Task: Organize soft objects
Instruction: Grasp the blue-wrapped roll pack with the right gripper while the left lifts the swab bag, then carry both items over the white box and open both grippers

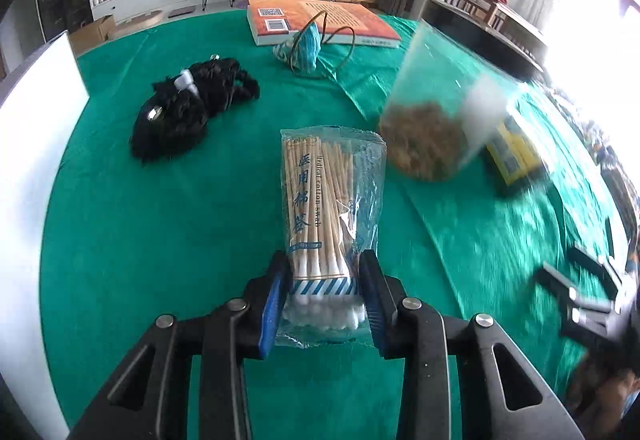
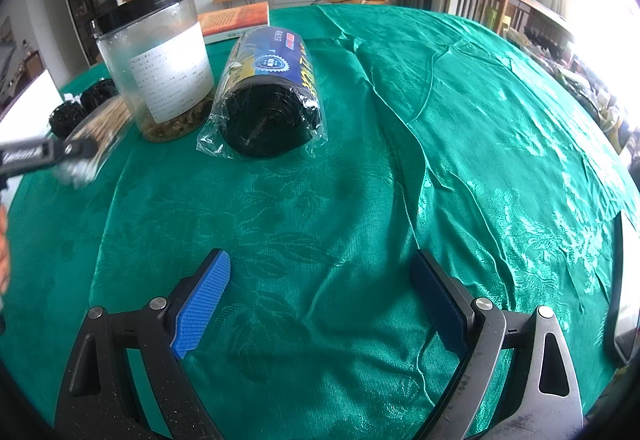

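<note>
My left gripper is shut on a clear pack of cotton swabs, its blue pads pressing the end with the cotton tips. The pack points away from me over the green tablecloth. A black fluffy bundle lies to the far left, and a teal yarn piece with a wire loop lies beyond it by a book. In the right wrist view my right gripper stands open over bare cloth with nothing between its fingers. The swab pack shows blurred at the left edge there.
A clear jar with a black lid and brown contents stands beside a wrapped roll of black bags. An orange book lies at the table's far side. A white board stands at the left edge.
</note>
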